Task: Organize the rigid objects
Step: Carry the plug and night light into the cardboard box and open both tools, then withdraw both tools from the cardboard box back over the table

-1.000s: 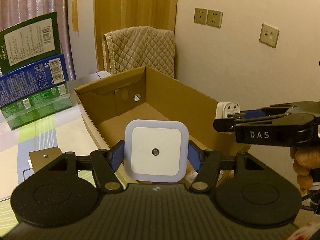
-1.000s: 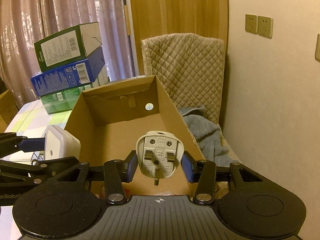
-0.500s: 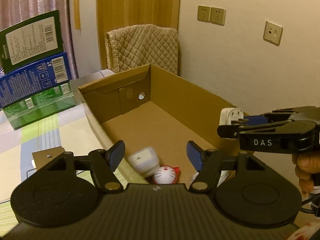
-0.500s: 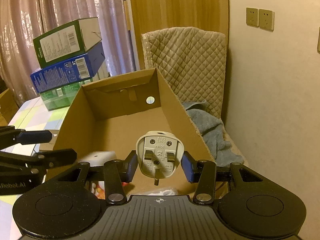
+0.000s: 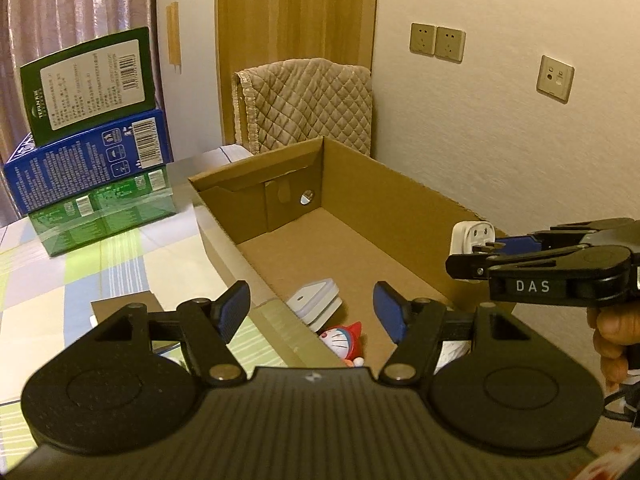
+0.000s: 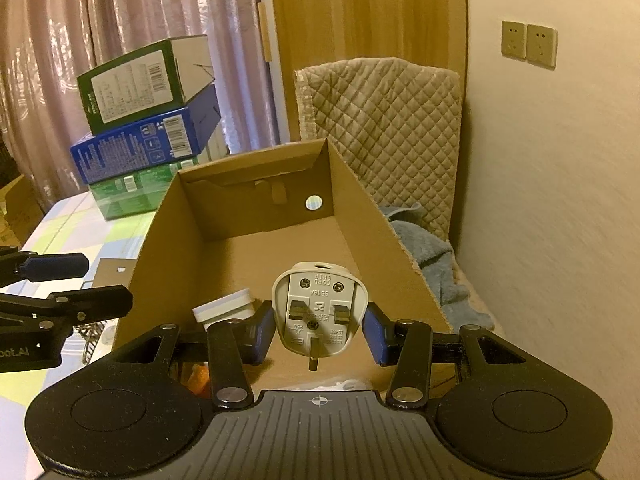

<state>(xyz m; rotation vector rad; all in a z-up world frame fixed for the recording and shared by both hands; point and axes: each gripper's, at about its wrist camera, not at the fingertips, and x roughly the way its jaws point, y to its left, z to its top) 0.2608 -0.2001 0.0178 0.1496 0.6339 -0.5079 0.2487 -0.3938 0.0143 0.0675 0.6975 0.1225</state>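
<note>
Right gripper [image 6: 318, 334] clamped on a grey-white 3-pin plastic plug [image 6: 318, 312], pin face toward the camera, earth pin pointing down, held above the near end of the open brown cardboard box [image 6: 256, 216]. Both blue pads pressed against the plug's sides. Left gripper [image 5: 312, 306] apart, nothing between its blue fingers [image 5: 232, 308], hovering over the box's near left edge.

Already inside the box, near end: a white square plastic night light [image 5: 316, 306] lying tilted on the floor, and just nearer a small blue-and-white toy cat figure with a red hat [image 5: 343, 342]. Far half of the box floor bare.

Risks from here, as judgement:
- Grip sits on the plug's tapering sides; likely to slip or twist out early if squeezed unevenly, then land pins-first and bounce.
- Release over the near end: plug likely to strike the night light or the toy, or knock them about.
- Release too far right: plug could clip the right wall and fall outside, onto the blue-grey towel [image 6: 424, 248] beside the box.
- 2 grippers close together over 1 box; collision possible if both move inward at once.
- Stack of 3 cartons [image 5: 92, 136] at far left well apart, no hazard.
</note>
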